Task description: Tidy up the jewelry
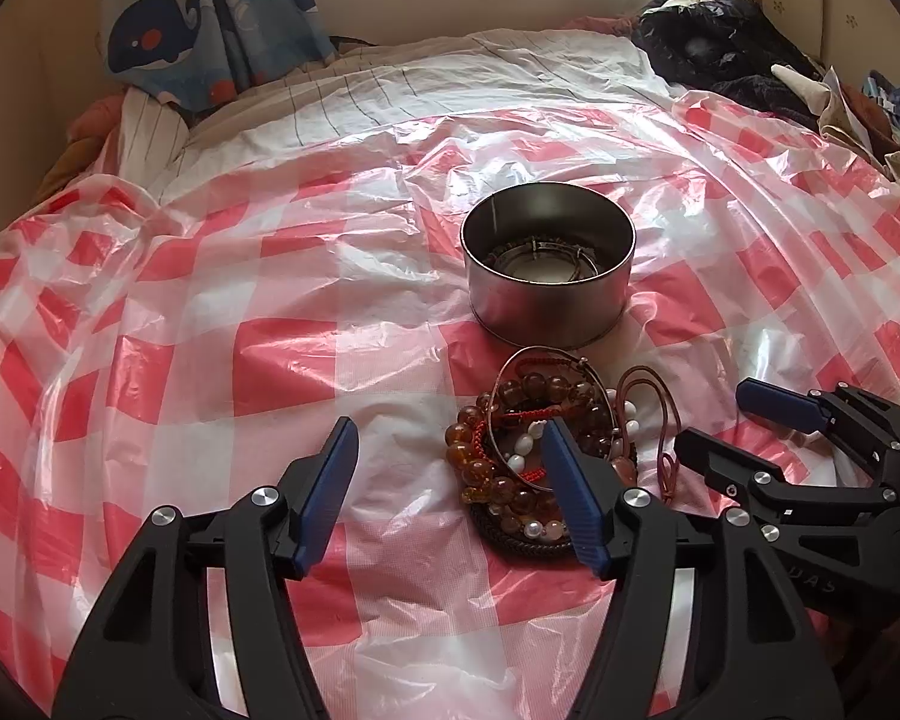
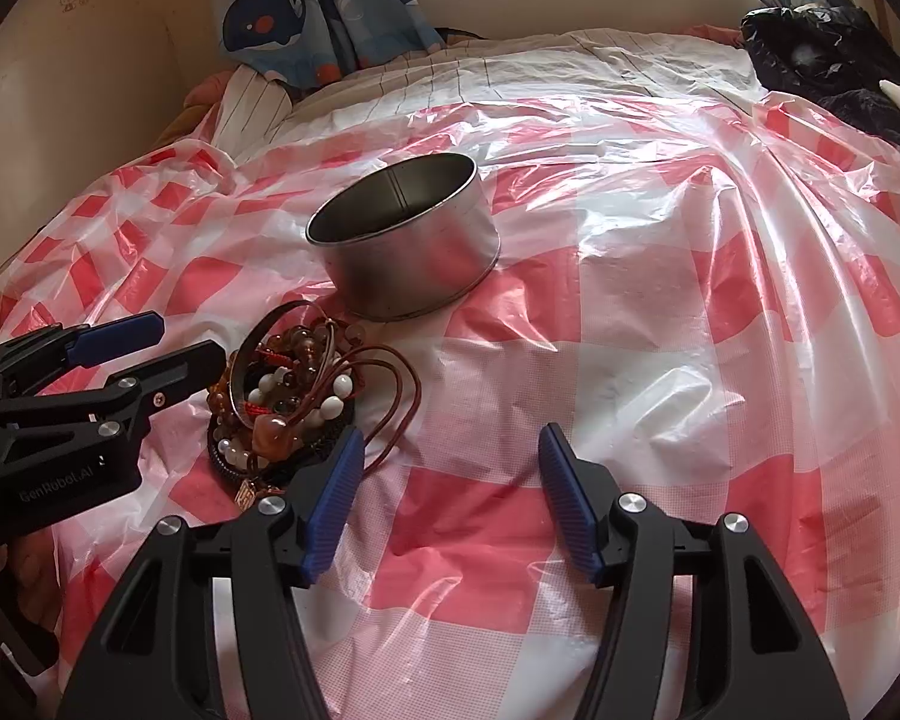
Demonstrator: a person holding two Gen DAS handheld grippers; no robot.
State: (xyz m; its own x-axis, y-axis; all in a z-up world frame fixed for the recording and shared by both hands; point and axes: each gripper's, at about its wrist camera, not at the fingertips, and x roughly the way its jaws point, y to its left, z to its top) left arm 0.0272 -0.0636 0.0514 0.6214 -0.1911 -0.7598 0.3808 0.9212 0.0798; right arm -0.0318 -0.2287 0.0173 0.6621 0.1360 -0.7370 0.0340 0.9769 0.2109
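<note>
Currently, both grippers are hovering with fingers released: left gripper (image 1: pixel 450 492), right gripper (image 2: pixel 450 495). Risk: the bracelets (image 1: pixel 534 450) are lying tangled in one pile on the bed's plastic sheet (image 1: pixel 210 312), just before the tin (image 1: pixel 549 258), so lifting one is likely dragging others or snagging the cord.

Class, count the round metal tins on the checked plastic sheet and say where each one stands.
1. The round metal tin stands open on the checked plastic sheet, just beyond the jewelry pile; bracelets already lie inside it.
</note>
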